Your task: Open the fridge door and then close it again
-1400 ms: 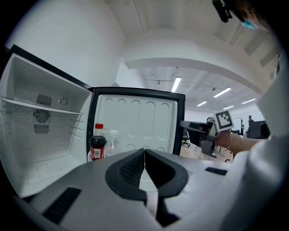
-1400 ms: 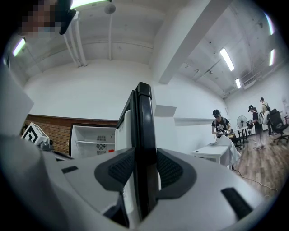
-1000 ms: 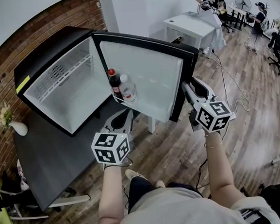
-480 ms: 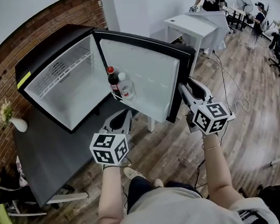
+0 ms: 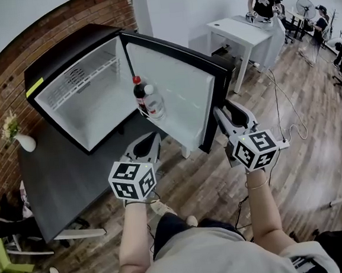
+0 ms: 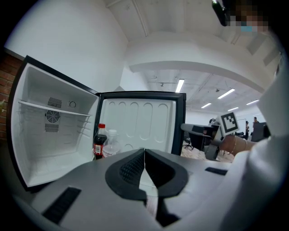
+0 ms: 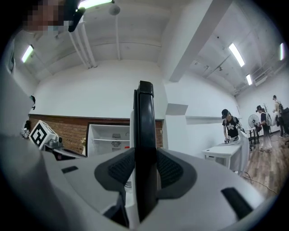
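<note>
right tool (image 5: 227, 117) is clamped on the fridge door (image 5: 172, 85) edge to swing it; left tool (image 5: 145, 148) pinched together, empty, spare.

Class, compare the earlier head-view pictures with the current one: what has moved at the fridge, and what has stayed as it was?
The right gripper, jaws clamped on the free edge of the fridge door, has swung it slightly towards the fridge cabinet. Unchanged: that grip, the left gripper shut and empty, and the two bottles in the door shelf.
</note>
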`<action>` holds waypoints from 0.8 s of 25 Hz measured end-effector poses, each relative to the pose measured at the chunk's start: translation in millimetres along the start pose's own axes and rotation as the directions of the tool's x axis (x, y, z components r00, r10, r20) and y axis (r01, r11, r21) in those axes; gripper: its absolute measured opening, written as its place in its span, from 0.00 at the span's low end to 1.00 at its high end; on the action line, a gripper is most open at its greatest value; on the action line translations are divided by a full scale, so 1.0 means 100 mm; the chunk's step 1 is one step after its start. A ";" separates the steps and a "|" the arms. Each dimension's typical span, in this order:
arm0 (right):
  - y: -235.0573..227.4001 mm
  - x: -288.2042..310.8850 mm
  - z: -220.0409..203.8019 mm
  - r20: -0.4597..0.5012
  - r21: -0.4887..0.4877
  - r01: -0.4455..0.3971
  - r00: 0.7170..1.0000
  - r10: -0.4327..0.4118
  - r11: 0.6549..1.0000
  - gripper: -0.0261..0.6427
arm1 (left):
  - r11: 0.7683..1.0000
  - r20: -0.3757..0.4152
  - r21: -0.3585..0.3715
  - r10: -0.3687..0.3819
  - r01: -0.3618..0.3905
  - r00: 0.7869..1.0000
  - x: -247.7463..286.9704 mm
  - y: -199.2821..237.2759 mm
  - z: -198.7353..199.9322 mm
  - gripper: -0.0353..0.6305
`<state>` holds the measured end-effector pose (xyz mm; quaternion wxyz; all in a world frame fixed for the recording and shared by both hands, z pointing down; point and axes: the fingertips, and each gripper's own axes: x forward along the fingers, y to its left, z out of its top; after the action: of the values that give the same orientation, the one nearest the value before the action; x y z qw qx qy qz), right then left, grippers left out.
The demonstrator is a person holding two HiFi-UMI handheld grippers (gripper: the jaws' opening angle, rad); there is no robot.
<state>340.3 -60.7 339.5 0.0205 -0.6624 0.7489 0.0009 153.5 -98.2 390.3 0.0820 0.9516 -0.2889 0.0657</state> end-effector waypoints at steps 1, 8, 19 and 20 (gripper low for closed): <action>0.04 -0.01 0.00 -0.004 -0.004 -0.012 1.000 0.012 1.000 0.25 | 1.000 0.001 -0.002 0.001 -0.001 1.000 -0.02 0.00 0.00 0.06; 0.36 -0.04 -0.02 0.000 -0.010 -0.086 0.996 0.086 0.996 0.25 | 1.000 0.005 -0.001 0.008 -0.008 1.000 -0.11 -0.03 0.00 0.06; 1.02 0.00 -0.05 0.006 0.001 -0.246 0.969 0.246 0.969 0.28 | 0.999 0.000 -0.025 0.045 -0.045 0.999 -0.31 0.06 -0.11 0.06; 1.10 0.01 -0.05 0.004 -0.001 -0.264 0.965 0.264 0.965 0.28 | 0.998 0.002 -0.028 0.051 -0.051 0.999 -0.34 0.08 -0.11 0.06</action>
<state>231.1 -48.4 342.0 0.0216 -0.5568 0.8303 0.0052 120.6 -84.3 395.9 0.0932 0.9428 -0.3139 0.0622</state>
